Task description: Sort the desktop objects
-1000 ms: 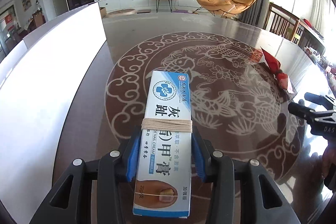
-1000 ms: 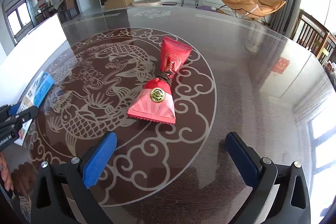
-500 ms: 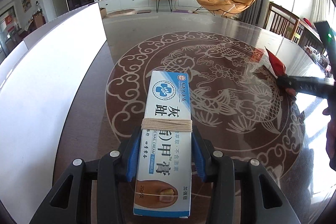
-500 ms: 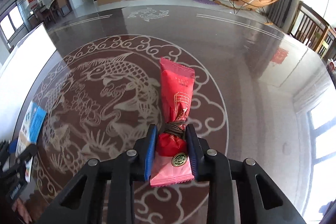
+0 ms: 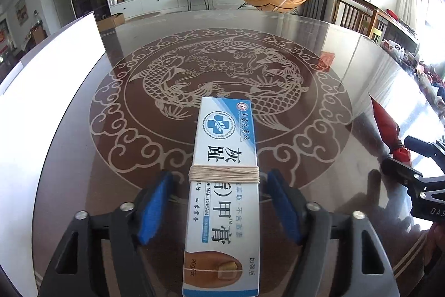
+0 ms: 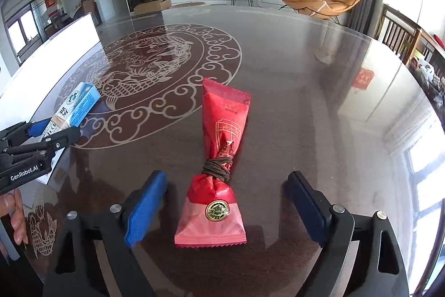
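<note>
A white and blue nail cream box (image 5: pixel 225 185), bound with pale string, lies on the dark glass table between the blue pads of my left gripper (image 5: pixel 219 202). The jaws stand open with gaps on both sides of the box. A red snack packet (image 6: pixel 219 157), tied with brown cord, lies on the table between the pads of my right gripper (image 6: pixel 228 202), which is wide open and apart from it. The box (image 6: pixel 75 107) and left gripper (image 6: pixel 41 138) show at the left of the right wrist view. The packet (image 5: pixel 386 127) shows at the right of the left wrist view.
A white board (image 5: pixel 41 107) runs along the table's left side. The table (image 6: pixel 292 74) bears a pale fish and cloud pattern. Wooden chairs (image 5: pixel 358 16) stand past its far right edge. A person's hand (image 6: pixel 14 216) shows at the lower left.
Both grippers have opened. The left let go of the box and the right let go of the red packet, which now lies nearer the table's right side.
</note>
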A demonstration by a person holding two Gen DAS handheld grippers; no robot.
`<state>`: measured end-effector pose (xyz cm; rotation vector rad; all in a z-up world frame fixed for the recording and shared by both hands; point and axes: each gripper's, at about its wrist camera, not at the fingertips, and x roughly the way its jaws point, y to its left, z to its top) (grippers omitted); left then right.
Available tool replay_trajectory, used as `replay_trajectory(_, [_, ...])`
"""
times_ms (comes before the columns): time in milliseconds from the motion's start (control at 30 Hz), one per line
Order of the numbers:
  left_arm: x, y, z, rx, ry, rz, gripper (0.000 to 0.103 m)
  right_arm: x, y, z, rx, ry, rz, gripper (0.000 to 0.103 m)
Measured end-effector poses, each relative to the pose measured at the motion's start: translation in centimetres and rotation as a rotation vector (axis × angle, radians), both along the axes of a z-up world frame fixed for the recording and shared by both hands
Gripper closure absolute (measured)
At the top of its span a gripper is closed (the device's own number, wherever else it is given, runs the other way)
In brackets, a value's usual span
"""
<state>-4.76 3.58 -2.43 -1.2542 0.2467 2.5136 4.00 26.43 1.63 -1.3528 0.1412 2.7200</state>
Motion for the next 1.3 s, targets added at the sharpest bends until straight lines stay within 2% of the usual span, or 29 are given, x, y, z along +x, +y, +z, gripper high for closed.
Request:
replay_trajectory(33, [-0.3,-0.2,-0.1,0.003,-0.012,0.003,0.014,-0.1,-0.1,0.0,0.006,-0.007,0.006,0.008])
replay_trajectory(133, [-0.1,0.2,-0.4,-0.015,-0.023,-0.006,0.002,-0.6,-0.7,-0.1,0.041,-0.028,0.019,0.002])
replay_trajectory(200, [-0.1,0.2,-0.5,-0.019,-0.031,-0.002,0.000,-0.4,-0.1,-0.1,0.026,-0.031,0.008,0.001])
replay_trajectory(567, [-0.1,0.1,-0.6,-0.018,-0.034,-0.001,0.000,-0.7,-1.1,-1.1,0.031,-0.034,0.001,0.000])
replay_trajectory(1300, [-0.1,0.1,-0.6,-0.018,-0.034,0.000,0.000,-0.6,-1.2,-1.2,0.032,-0.034,-0.002,0.000])
